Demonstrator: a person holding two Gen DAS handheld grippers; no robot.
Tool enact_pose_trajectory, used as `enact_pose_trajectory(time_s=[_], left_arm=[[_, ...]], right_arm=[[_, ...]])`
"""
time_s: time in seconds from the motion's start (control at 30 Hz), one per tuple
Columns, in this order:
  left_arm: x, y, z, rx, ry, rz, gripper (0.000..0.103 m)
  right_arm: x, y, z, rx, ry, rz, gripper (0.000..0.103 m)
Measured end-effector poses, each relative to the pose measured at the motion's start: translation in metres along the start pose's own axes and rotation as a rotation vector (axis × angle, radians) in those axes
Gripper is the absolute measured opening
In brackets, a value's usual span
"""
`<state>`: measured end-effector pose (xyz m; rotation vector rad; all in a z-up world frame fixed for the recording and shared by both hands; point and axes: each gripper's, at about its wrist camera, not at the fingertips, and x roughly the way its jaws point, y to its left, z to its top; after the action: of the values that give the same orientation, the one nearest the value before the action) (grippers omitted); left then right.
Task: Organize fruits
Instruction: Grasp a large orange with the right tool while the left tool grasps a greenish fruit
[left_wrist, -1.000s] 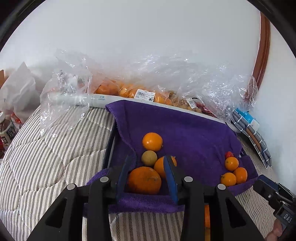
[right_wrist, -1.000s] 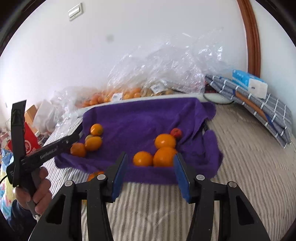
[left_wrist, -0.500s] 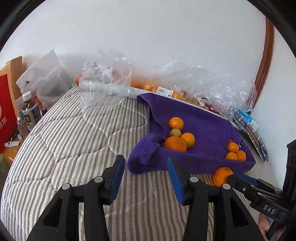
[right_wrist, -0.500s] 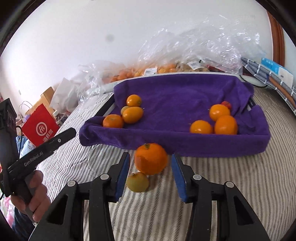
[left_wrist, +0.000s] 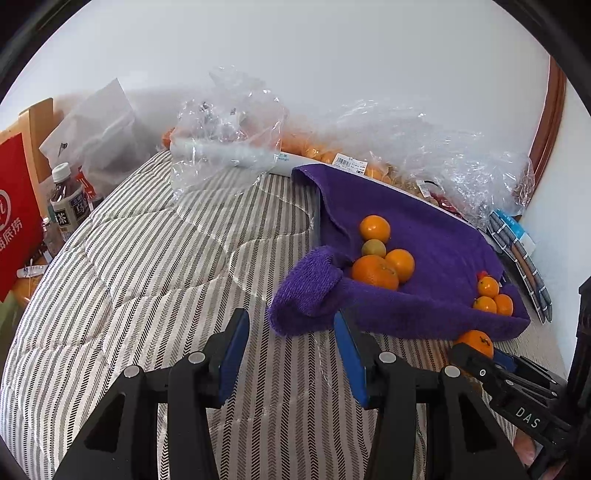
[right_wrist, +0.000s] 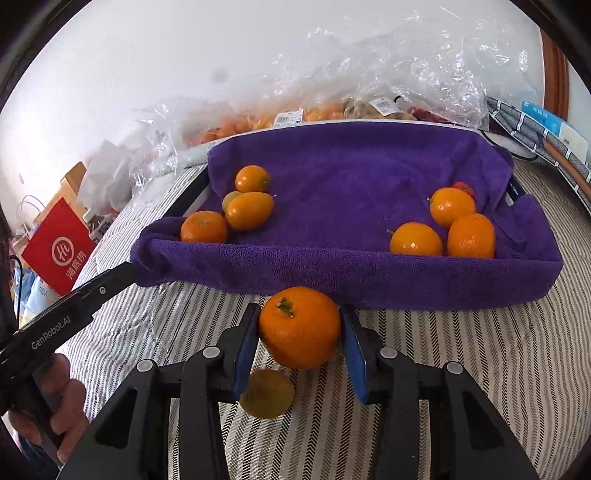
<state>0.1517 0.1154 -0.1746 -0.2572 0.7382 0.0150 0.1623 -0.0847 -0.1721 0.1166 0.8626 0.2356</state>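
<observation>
A tray draped in a purple towel (right_wrist: 351, 258) lies on the striped bed, with several oranges at its left (right_wrist: 248, 210) and three at its right (right_wrist: 443, 225). My right gripper (right_wrist: 300, 332) has closed its blue pads around a large orange (right_wrist: 299, 326) on the bed just in front of the tray. A small yellow-green fruit (right_wrist: 266, 393) lies under that gripper. My left gripper (left_wrist: 291, 354) is open and empty over the bed, left of the tray's near corner (left_wrist: 306, 295). The left wrist view shows the large orange (left_wrist: 476, 341) between the right gripper's fingers.
Clear plastic bags of oranges and other fruit (right_wrist: 332, 107) lie behind the tray against the wall. A red bag (left_wrist: 14, 214) and bottles (left_wrist: 68, 206) stand off the bed's left edge. Folded striped cloth and a blue box (right_wrist: 546, 125) lie at the right.
My right gripper has moved forward and closed around the large orange. My left gripper has drawn back from the tray and stayed open.
</observation>
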Motion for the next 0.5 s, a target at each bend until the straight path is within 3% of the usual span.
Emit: enact_pose_trajectory(time_s=[0.23, 0.4, 0.5], left_arm=[[0.006, -0.001, -0.002, 0.002, 0.026, -0.007, 0.045], [0.009, -0.008, -0.003, 0.043, 0.056, -0.018, 0.045], [0.01, -0.012, -0.003, 0.066, 0.069, -0.022, 0.045]], right_arm=[[-0.036, -0.005, 0.001, 0.03, -0.126, 0.05, 0.042], [-0.067, -0.017, -0.004, -0.001, -0.199, -0.016, 0.042], [-0.077, -0.032, -0.011, -0.019, -0.195, -0.073, 0.042]])
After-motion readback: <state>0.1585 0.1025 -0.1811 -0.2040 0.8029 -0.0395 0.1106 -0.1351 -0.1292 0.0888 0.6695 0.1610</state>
